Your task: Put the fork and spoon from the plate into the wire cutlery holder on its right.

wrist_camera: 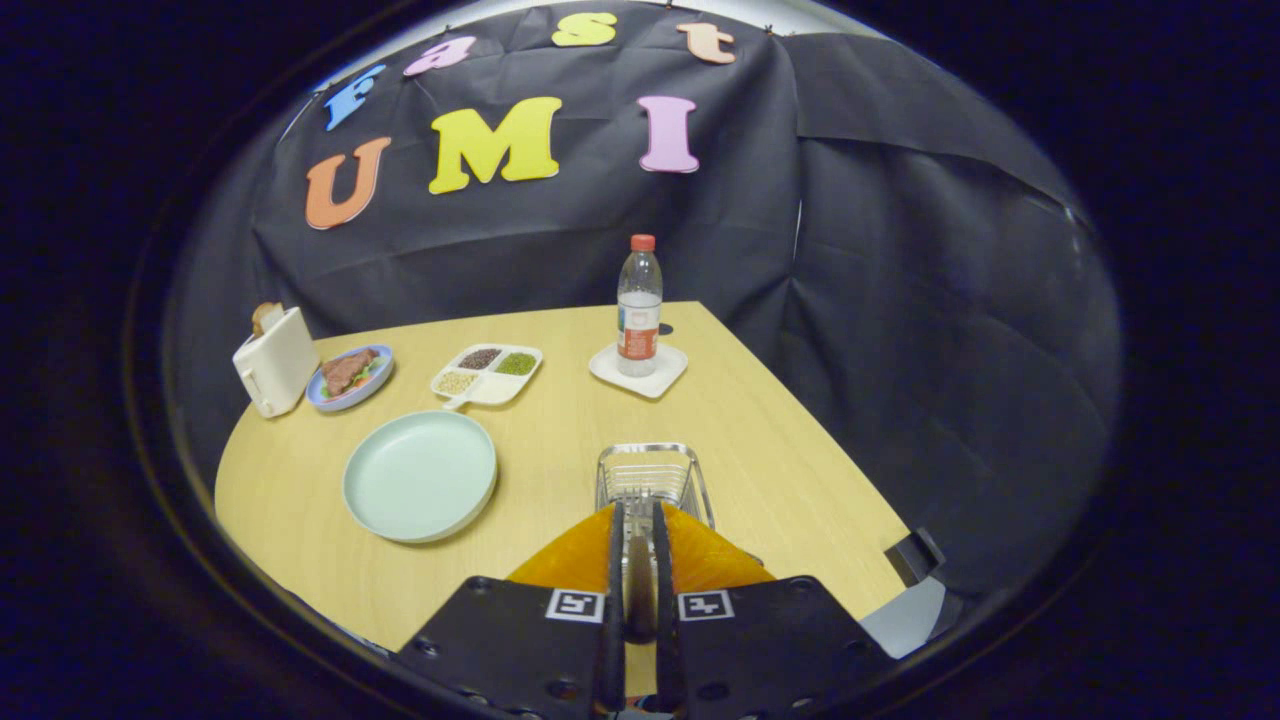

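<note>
A: How are the jaws seen?

B: Almost fully closed. A slim piece of cutlery (640,585) is pinched between both fingers; whether it is the fork or the spoon cannot be told.

A: And the wire cutlery holder (652,478)?

B: It is found just ahead of the fingertips, towards the near edge of the bench (780,470), upright.

A: The plate (420,476)?

B: It is placed to the left of the holder, apart from it, closer to the bench's left edge.

A: What is seen beyond?

B: A divided tray (487,374) of grains and a dish of food (350,378) are set behind the plate, with a toaster (275,362) at the far left edge. A water bottle (639,305) is stood on a square coaster (660,380) by the far edge.
</note>
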### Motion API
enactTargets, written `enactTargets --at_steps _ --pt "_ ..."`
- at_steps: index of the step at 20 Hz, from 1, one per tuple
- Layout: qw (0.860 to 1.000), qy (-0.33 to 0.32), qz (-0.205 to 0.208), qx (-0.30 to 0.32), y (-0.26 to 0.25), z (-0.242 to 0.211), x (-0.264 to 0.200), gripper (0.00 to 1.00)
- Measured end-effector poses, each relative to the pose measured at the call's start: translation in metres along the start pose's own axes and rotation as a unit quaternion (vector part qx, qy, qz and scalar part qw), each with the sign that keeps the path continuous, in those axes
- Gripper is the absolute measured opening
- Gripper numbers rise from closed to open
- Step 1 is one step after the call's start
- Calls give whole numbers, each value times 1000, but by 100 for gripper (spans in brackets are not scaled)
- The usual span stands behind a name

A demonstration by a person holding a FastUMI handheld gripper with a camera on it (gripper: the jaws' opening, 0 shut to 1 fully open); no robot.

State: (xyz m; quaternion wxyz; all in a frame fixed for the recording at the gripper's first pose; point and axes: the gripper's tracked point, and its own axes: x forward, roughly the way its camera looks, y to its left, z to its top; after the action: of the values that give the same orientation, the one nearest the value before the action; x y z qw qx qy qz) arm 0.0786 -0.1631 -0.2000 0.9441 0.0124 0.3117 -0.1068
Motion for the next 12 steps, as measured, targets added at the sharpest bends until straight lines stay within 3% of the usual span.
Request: enactTargets --at_steps 2,3,4,12 --pt "1000 -15 -4 -7 0 5 -6 25" --pt "1000 -25 1 -10 2 9 -10 25" --pt "999 -34 5 -13 6 12 -14 34" --pt "990 -137 13 -14 25 48 -70 72"
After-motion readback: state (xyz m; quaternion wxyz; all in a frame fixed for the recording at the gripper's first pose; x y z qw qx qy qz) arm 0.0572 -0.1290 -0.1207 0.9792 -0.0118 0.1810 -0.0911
